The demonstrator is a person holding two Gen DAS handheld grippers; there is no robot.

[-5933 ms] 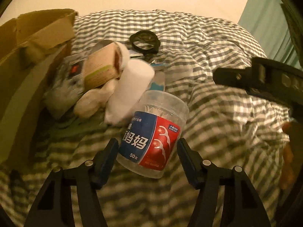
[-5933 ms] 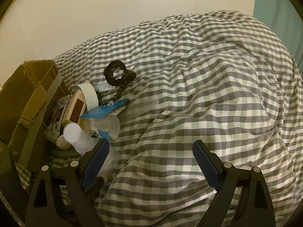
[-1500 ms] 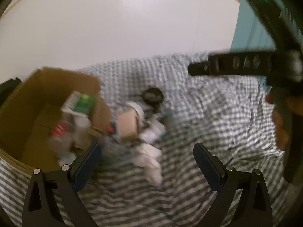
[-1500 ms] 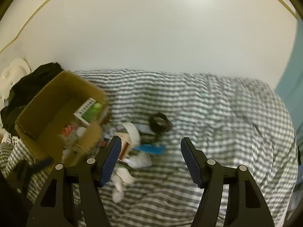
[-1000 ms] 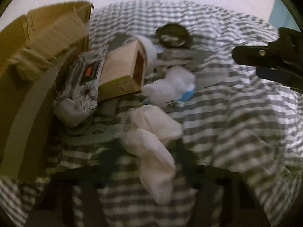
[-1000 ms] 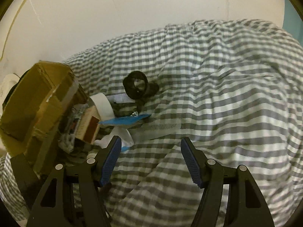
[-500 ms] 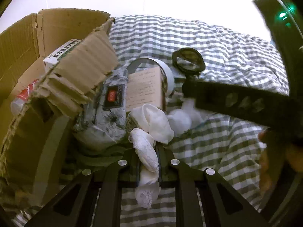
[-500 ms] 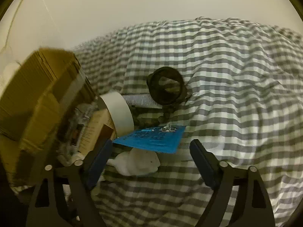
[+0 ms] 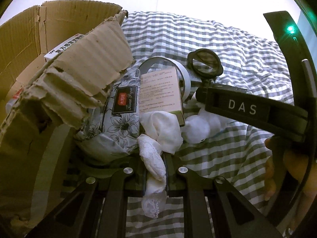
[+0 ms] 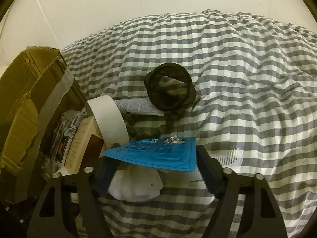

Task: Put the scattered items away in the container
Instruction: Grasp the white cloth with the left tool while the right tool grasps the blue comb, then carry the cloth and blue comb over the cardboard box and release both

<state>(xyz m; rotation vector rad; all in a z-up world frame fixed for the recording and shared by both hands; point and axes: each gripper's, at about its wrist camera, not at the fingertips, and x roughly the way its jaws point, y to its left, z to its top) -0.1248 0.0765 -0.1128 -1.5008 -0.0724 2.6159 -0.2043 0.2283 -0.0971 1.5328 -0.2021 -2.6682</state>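
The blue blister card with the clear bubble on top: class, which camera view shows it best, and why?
The right wrist view: the flat blue blister card lies unobstructed between that claw's closing jaws, printed face and clear bubble visible. In the left wrist view the other claw's black arm crosses that spot, so the card cannot be made out.

1 cardboard box [image 9: 65, 25], 1 tissue pack [image 9: 116, 119], 1 beige carton [image 9: 159, 91], 1 tape roll [image 10: 109, 117]. 1 black strainer [image 10: 170, 88], 1 blue card [image 10: 158, 154], 1 comb [image 10: 227, 157]. 2 grippers: left [image 9: 155, 168], right [image 10: 156, 166].
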